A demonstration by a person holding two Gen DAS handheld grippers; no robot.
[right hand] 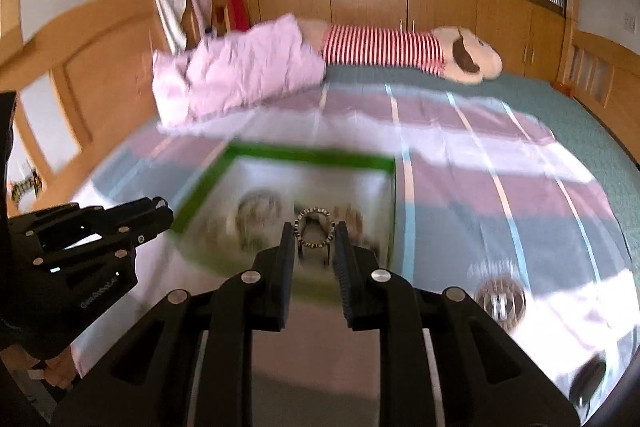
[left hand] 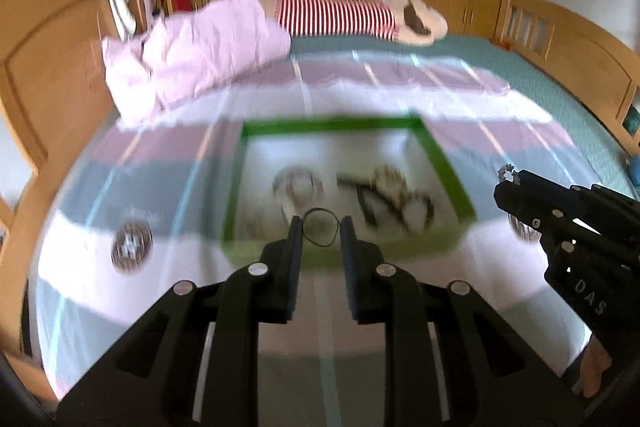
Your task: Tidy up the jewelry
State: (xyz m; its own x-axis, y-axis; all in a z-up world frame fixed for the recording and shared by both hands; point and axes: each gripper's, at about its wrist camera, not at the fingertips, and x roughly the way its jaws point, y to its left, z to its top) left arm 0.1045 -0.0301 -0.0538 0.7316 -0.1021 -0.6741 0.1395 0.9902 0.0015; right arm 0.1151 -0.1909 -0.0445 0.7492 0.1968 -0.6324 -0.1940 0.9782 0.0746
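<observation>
A green-rimmed tray (left hand: 332,125) (right hand: 308,157) lies on the striped bed sheet, with several blurred pieces of jewelry (left hand: 298,187) inside. My left gripper (left hand: 321,227) hangs above the tray's near edge, shut on a thin black loop (left hand: 319,209) that stands up between its fingertips. My right gripper (right hand: 314,233) is also above the tray, shut on a beaded bracelet (right hand: 314,209). Each gripper shows in the other's view: the right gripper (left hand: 506,179) at the right, the left gripper (right hand: 162,205) at the left.
A round beaded piece (left hand: 131,245) lies on the sheet left of the tray and another (right hand: 500,297) to its right. A pink quilt (left hand: 192,55) and a striped plush toy (left hand: 340,17) lie at the far side. Wooden bed boards and wardrobes surround the bed.
</observation>
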